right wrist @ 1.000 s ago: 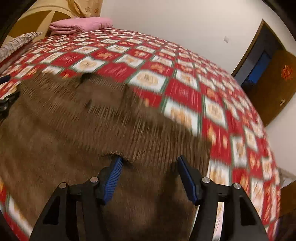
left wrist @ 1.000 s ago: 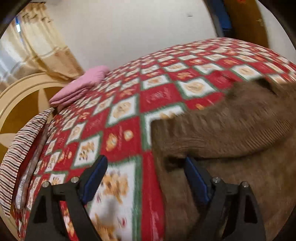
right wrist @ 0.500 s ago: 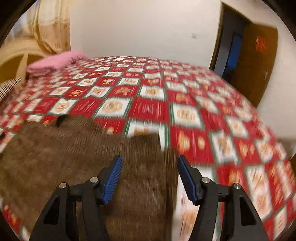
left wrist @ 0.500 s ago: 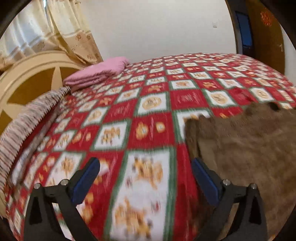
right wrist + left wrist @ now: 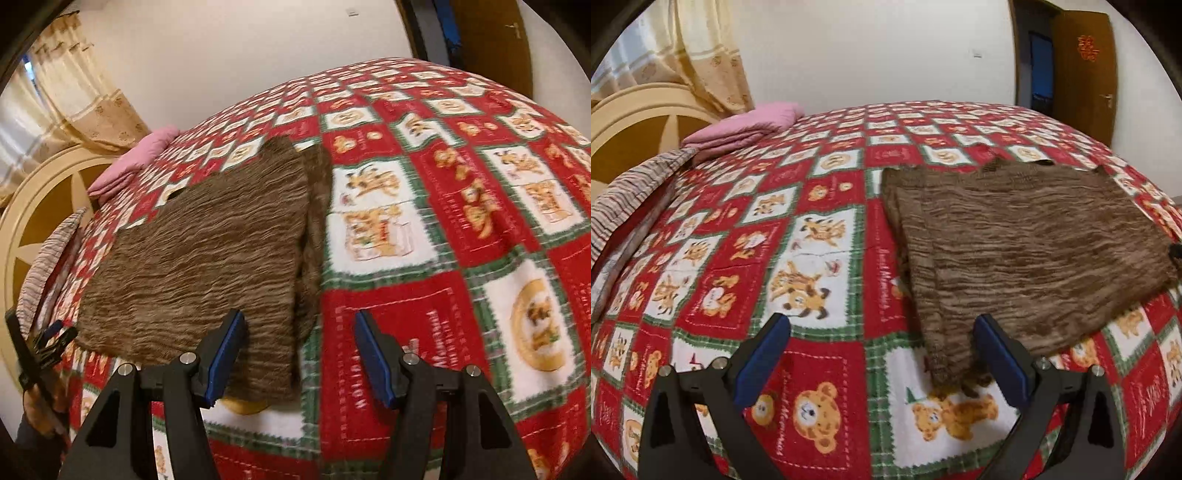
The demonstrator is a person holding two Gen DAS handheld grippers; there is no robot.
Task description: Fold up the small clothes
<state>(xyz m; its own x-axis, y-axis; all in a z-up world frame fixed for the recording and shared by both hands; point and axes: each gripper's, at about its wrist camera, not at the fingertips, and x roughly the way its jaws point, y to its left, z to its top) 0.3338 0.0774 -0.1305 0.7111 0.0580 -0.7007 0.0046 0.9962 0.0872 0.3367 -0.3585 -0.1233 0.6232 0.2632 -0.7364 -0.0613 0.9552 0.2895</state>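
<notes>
A brown ribbed garment (image 5: 1015, 240) lies flat and folded on the red checked bedspread (image 5: 812, 240). My left gripper (image 5: 882, 350) hovers wide open at its near left corner. That corner reaches in beside the right finger, and nothing is pinched. In the right wrist view the garment (image 5: 207, 258) fills the left half. My right gripper (image 5: 299, 354) stands open over its near right edge, the left finger above the cloth and the right finger over the bedspread (image 5: 443, 258). At the far left of that view a hand holds the left gripper (image 5: 48, 339).
A folded pink blanket (image 5: 746, 125) and a striped cloth (image 5: 631, 195) lie by the cream headboard (image 5: 631, 122) at the bed's left end. Curtains (image 5: 701, 55) hang behind. A brown door (image 5: 1082, 66) stands at the back right.
Both grippers have slid outward off the garment, the left one to its left side and the right one to its right side. The left jaws spread wider. The garment now lies flat.
</notes>
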